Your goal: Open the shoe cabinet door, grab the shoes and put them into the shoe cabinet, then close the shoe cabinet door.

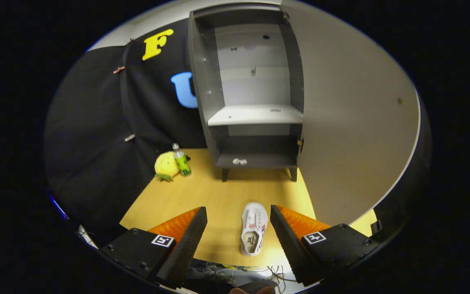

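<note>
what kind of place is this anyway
Likely a staged recording booth, not a home: a small shoe cabinet with its door open stands against black cloth, one shoe between the open gripper fingers.

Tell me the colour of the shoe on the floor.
White sneaker, seen between the open gripper fingers in the gripper view.

Handheld gripper (pixel 239 216) — two wedge-shaped jaws with ribbed inner faces, set wide apart with nothing clamped. Each jaw sits on a flat black mounting block with round screws at the corners. One small square black-and-white marker tag on each block — near the jaw base.
</note>
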Motion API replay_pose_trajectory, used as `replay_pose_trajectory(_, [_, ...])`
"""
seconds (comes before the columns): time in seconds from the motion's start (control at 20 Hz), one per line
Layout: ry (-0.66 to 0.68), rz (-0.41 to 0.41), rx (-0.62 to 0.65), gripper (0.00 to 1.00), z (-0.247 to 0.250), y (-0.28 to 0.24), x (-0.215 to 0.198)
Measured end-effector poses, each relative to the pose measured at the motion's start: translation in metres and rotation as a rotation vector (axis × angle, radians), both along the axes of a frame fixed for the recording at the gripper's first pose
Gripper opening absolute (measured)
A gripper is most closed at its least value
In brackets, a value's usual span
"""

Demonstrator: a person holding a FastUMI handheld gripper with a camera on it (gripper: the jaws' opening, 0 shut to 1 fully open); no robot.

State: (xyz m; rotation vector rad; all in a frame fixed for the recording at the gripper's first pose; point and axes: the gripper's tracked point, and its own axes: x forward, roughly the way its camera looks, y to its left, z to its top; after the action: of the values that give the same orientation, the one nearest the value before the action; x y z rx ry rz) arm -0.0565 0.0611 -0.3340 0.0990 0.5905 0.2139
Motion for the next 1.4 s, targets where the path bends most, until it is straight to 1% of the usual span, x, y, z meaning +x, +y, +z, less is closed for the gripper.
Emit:
replay_pose_trajectory(0.2, [0.124,-0.002,-0.005,0.99,-0.076,0.011,-0.002])
replay_pose_trajectory(0.4, [0.187,-0.02,-0.002,0.96,-0.135,0.016,0.001])
replay_pose_trajectory(0.45, [0.198,-0.028,-0.006,0.87,-0.15,0.018,0.005])
replay_pose_trajectory(0.5, [0.211,-0.034,-0.009,0.81,-0.163,0.019,0.007])
replay_pose_trajectory(0.55, [0.223,-0.043,-0.014,0.74,-0.176,0.02,0.007])
replay_pose_trajectory(0.6, [0.236,-0.054,-0.018,0.71,-0.189,0.018,0.009])
replay_pose_trajectory(0.65, [0.243,-0.062,-0.022,0.66,-0.2,0.02,0.014])
replay_pose_trajectory(0.7, [0.249,-0.072,-0.025,0.66,-0.209,0.019,0.017])
replay_pose_trajectory(0.85, [0.257,-0.086,-0.02,0.64,-0.229,0.021,0.028])
replay_pose_trajectory(1.05, [0.23,-0.105,-0.005,0.55,-0.246,0.022,0.045])
replay_pose_trajectory(1.2, [0.178,-0.117,0.035,0.55,-0.247,0.027,0.064])
replay_pose_trajectory(1.4, [0.104,-0.122,0.056,0.54,-0.246,0.031,0.083])
